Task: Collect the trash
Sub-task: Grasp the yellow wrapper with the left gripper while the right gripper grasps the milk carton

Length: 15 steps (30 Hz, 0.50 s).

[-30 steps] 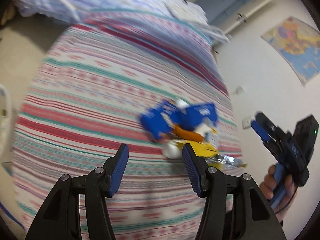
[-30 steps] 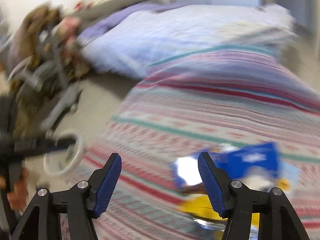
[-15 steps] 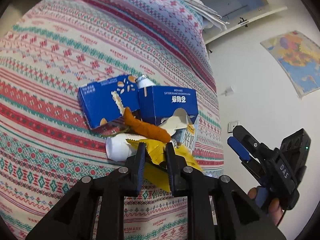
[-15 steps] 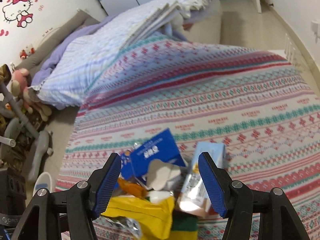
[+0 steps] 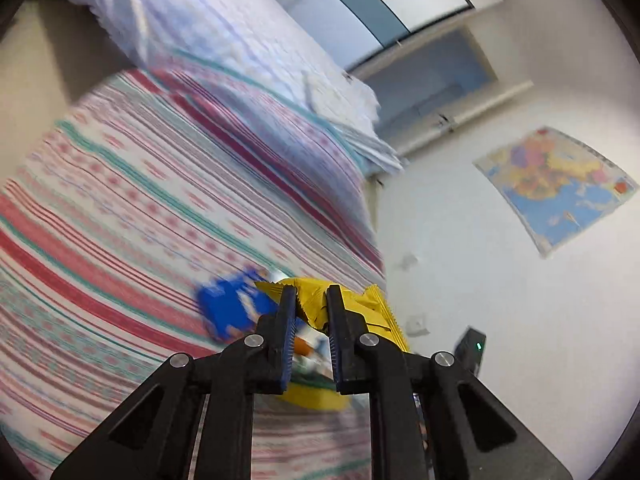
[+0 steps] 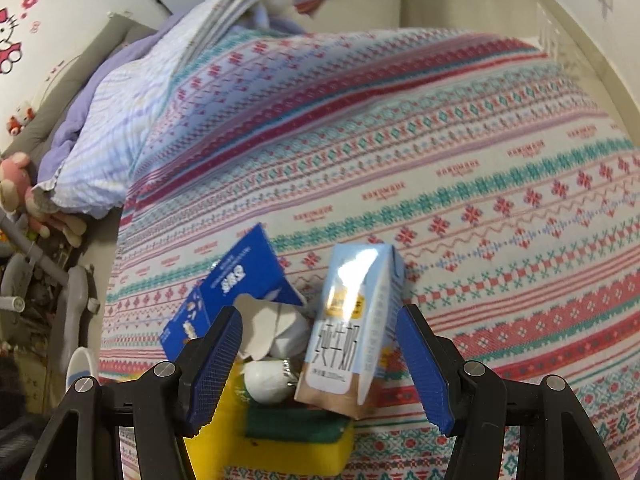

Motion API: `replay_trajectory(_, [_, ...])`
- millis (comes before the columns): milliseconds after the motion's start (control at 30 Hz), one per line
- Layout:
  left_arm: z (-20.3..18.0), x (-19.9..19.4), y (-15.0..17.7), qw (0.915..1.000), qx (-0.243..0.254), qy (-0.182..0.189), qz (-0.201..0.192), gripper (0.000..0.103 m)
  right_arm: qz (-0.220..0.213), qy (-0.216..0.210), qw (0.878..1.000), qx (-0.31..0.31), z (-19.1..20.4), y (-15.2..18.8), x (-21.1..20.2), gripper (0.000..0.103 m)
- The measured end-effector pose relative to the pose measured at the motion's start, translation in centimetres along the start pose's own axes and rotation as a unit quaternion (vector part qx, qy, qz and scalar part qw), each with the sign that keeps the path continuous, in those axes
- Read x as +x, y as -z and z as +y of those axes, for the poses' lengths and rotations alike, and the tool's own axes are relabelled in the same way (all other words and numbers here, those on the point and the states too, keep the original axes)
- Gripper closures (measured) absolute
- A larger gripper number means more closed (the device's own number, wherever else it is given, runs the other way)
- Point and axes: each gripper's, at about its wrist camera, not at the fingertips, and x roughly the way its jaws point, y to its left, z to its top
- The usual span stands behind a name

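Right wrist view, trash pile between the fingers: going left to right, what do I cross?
Left fingertip pad → blue snack box → small white bottle → pale blue milk carton → right fingertip pad. The yellow and green sponge lies below them, so it is left out of the order.

A patterned bedspread (image 6: 460,184) with red, teal and pink bands is filling most of the right wrist view and the left half of the left wrist view. A pale striped quilt (image 6: 120,120) is lying bunched at the upper left of the right wrist frame, and a pink plush toy (image 6: 16,184) is sitting at the far left edge below it. A cartoon wall sticker (image 6: 12,36) is showing in the top left corner. A colourful map (image 5: 556,188) is hanging on the white wall at the right of the left wrist frame.
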Motion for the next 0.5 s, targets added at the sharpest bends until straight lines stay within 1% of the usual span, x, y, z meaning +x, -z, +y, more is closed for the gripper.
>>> replay_trajectory(67, [1.5, -0.3, -0.5, 0.9997, -0.025, -0.006, 0.003, 0.087, 0.011, -0.001, 1.000, 0.009, -0.3, 0.0, 0.5, 0.034])
replay_trajectory(133, [2.5, -0.5, -0.8, 0.9992, -0.037, -0.014, 0.005, 0.087, 0.021, 0.003, 1.000, 0.014, -0.6, 0.0, 1.1, 0.034])
replay_trajectory(267, [3.4, -1.1, -1.1, 0.9990, -0.040, -0.019, 0.005, 0.087, 0.041, 0.022, 0.999, 0.027, -1.1, 0.0, 2.5, 0.034])
replay_trajectory(367, [4.0, -1.5, -1.2, 0.9991, -0.036, -0.024, 0.003, 0.087, 0.052, 0.024, 0.997, 0.045, -1.4, 0.1, 3.5, 0.034])
replay_trajectory(500, [5.1, -1.3, -1.4, 0.9988, -0.040, -0.026, 0.008, 0.087, 0.044, 0.024, 0.999, 0.020, 0.2, 0.0, 3.9, 0.034])
